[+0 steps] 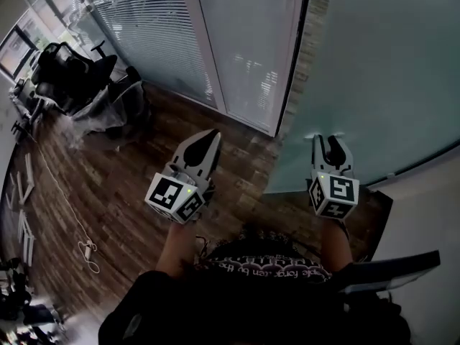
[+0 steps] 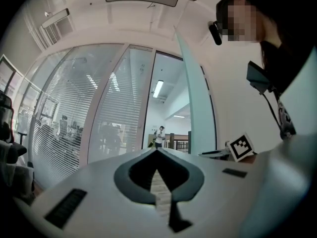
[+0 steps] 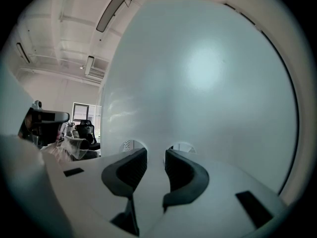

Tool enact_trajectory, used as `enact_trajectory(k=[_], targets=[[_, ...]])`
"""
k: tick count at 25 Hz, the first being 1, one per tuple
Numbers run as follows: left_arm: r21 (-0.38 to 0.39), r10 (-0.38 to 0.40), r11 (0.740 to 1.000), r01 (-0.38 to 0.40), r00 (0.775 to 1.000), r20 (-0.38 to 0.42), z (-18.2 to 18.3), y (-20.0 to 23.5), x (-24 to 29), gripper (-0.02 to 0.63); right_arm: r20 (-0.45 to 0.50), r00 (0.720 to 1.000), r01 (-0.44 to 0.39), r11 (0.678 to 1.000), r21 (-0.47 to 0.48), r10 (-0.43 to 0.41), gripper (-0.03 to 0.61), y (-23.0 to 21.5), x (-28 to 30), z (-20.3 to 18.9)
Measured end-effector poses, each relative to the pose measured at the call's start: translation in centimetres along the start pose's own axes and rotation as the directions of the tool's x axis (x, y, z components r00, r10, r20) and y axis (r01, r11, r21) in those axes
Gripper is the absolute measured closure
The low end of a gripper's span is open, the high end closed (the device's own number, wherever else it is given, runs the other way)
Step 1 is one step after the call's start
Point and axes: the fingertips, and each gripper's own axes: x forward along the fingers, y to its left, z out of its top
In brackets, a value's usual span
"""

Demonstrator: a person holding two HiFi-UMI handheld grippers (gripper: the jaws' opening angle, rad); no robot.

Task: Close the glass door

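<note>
The head view looks down from above. It shows both claws at once over the brown wooden floor (image 1: 122, 171). The left gripper (image 1: 213, 138) is out in the open, well apart from the glass door (image 1: 374, 70). The right gripper (image 1: 329, 142) has its tips right up against the door, low down and near its bottom edge. Far off on the left are black chairs (image 1: 72, 70), and a white cable (image 1: 72, 214) lies on the floor.

The left gripper view shows something the others do not. Here the glass door (image 2: 194, 98) is seen from its thin edge, like a tall, narrow strip. To its left is the open doorway, and a person (image 2: 159, 135) stands far away down the hall. A wall of window blinds (image 2: 74, 123) is further left. The left gripper (image 2: 157, 151) has its jaws pressed together, with nothing in them.

The right gripper view is almost all door. The milky glass door (image 3: 208, 73) fills it from side to side. The right gripper (image 3: 154, 155) has its jaws spread a little, with only bare glass in the gap. It pinches nothing.

The door stands straight up, so its long side goes up and down. It is swung open on the right of the scene. Its flat face is turned toward the person, and its thin edge points toward the doorway.
</note>
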Motion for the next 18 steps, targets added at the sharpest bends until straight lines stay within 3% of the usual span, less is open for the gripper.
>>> enact_trajectory(k=[14,18], targets=[[-0.052,-0.02,0.998,0.019,1.0,-0.014,-1.9,6.7,5.8,0.623,0.001,0.998,0.065,0.998,0.012,-0.065,0.463,-1.9,8.4,1.0],[-0.038,-0.024,0.999,0.024,1.0,-0.005,-1.7,7.8,8.9,0.623,-0.02,0.996,0.092,0.996,0.008,-0.091,0.463,-2.5,10.7,1.1]])
